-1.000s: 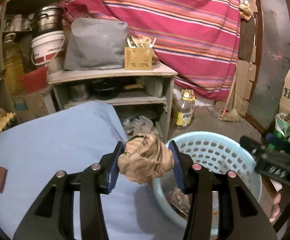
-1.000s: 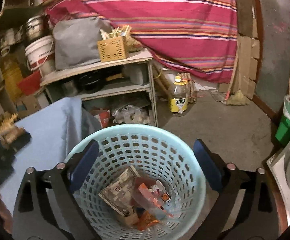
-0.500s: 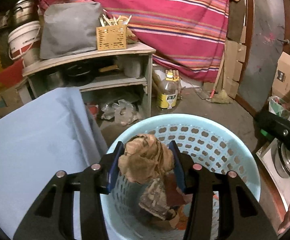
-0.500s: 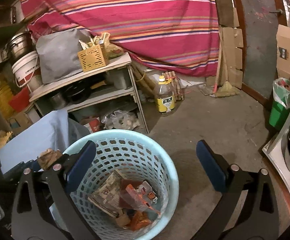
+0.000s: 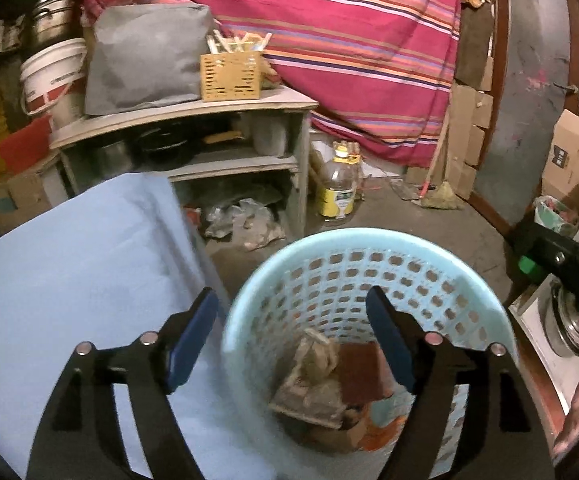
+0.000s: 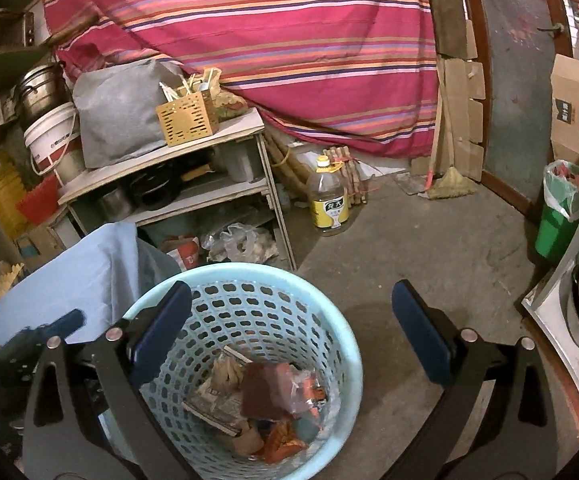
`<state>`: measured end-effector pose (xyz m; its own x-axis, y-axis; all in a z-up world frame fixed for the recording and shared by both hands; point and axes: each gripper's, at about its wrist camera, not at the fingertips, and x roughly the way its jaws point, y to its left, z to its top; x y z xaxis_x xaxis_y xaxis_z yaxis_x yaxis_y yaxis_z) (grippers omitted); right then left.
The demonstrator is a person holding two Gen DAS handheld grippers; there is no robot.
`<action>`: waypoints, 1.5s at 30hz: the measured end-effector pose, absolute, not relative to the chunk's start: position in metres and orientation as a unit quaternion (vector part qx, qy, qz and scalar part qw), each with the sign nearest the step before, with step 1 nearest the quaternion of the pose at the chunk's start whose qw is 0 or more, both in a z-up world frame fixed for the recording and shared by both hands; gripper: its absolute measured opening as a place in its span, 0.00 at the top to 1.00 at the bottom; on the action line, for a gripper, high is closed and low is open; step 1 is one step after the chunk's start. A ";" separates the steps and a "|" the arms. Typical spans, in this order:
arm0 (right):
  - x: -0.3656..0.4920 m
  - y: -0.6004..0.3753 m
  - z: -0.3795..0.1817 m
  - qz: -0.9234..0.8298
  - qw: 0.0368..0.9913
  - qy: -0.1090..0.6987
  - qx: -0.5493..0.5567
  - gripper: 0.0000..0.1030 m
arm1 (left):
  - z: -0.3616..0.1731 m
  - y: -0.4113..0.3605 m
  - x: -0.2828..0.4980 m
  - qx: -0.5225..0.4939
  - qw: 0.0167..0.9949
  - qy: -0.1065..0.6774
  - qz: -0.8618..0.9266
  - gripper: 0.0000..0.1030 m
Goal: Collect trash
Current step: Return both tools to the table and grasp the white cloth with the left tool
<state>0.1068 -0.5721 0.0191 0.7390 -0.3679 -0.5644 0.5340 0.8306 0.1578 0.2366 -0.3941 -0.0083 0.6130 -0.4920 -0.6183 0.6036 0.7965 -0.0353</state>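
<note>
Left fingers [image 5: 193, 332] stand spread, having just been opening, with nothing between them; the left gripper [image 5: 291, 320] hangs over the rim of the basket [image 5: 369, 236]. A brown paper wad [image 5: 315, 356] lies inside on other trash, beside a blue cloth [image 5: 69, 272].

Right wrist view: the right fingers [image 6: 421, 336] are spread wide and empty, the right gripper [image 6: 289, 308] above the basket [image 6: 329, 320] and floor [image 6: 429, 248]. The wad [image 6: 225, 372] sits among wrappers [image 6: 289, 396]. The left gripper [image 6: 45, 332] shows at the left.

A crumpled brown paper wad [image 5: 316, 360] lies atop wrappers and cardboard scraps in the pale-blue perforated basket [image 5: 369, 240], upright on the floor.
</note>
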 end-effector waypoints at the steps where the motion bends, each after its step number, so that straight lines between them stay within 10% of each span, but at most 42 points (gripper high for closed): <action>1: 0.109 -0.569 0.019 -0.245 0.919 0.267 0.154 0.05 | -0.007 -0.386 0.237 0.089 0.896 0.314 -0.303 0.25; 30: 0.248 -0.311 -0.004 -0.076 0.938 0.335 0.045 0.04 | -0.018 0.044 0.321 0.025 0.944 0.329 -0.003 0.13; 45: 0.305 -0.165 -0.032 0.005 0.931 0.365 -0.013 0.04 | -0.055 0.109 0.349 -0.058 0.922 0.382 -0.014 0.14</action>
<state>0.3046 -0.1652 -0.0317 0.7337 -0.0001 -0.6795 -0.0194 0.9996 -0.0210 0.3487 0.1094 -0.0552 0.7076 -0.0705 -0.7031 -0.0187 0.9928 -0.1184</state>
